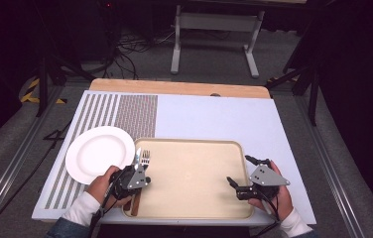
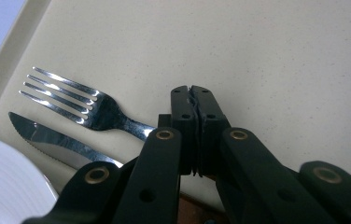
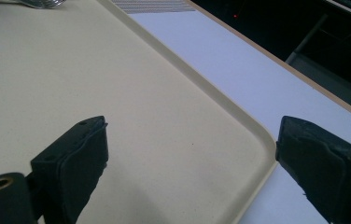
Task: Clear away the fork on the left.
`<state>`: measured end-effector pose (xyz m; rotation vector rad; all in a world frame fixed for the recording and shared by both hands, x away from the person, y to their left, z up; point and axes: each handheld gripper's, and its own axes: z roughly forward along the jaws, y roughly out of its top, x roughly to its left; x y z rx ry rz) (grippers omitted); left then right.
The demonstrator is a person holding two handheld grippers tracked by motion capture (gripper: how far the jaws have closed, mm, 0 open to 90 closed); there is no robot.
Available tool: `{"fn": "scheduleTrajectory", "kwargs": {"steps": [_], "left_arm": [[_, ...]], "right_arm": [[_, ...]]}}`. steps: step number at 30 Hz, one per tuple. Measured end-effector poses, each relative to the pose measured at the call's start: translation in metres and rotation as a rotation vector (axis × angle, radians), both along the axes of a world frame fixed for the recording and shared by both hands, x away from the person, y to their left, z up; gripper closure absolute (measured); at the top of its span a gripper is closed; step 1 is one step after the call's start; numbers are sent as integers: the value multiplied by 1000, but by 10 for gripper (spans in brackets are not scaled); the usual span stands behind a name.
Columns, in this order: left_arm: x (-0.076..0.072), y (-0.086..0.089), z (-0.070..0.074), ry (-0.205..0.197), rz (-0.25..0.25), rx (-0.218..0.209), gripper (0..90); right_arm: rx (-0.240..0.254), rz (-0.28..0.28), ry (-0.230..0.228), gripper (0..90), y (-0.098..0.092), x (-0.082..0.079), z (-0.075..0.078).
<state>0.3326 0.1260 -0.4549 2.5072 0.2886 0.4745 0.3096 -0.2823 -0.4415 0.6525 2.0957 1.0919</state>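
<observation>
A beige tray [image 1: 189,178] sat on the pale blue table [image 1: 214,116], with a white plate [image 1: 100,153] just beside its left rim. A fork [image 1: 146,157] and a knife [image 1: 138,156] lay side by side in the tray's left part, tines and blade tip pointing away from the person.

The left gripper [image 1: 136,177] was over the tray's left edge, above the cutlery handles. In the left gripper view its jaws were pressed together with nothing seen between them; the fork [image 2: 87,105] and knife [image 2: 47,137] lay beyond and to the left of the jaw tips, with the plate [image 2: 5,186] at the lower left corner.

The right gripper [image 1: 239,176] was at the tray's right rim. In the right gripper view its jaws stood wide apart, one over the tray [image 3: 131,116], the other over the table [image 3: 239,74] outside the rim, holding nothing.
</observation>
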Motion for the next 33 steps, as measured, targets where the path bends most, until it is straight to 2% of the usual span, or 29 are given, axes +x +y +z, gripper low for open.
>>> {"fn": "scheduleTrajectory", "kwargs": {"steps": [21,29,33], "left_arm": [[-3,13,-2,2,20,-31,856],[-5,11,-2,-30,32,-25,811],[-6,11,0,-45,38,-43,755]], "right_arm": [[-9,9,4,101,1,0,-1],[-8,10,3,101,1,0,-1],[-6,11,2,101,1,0,0]]}}
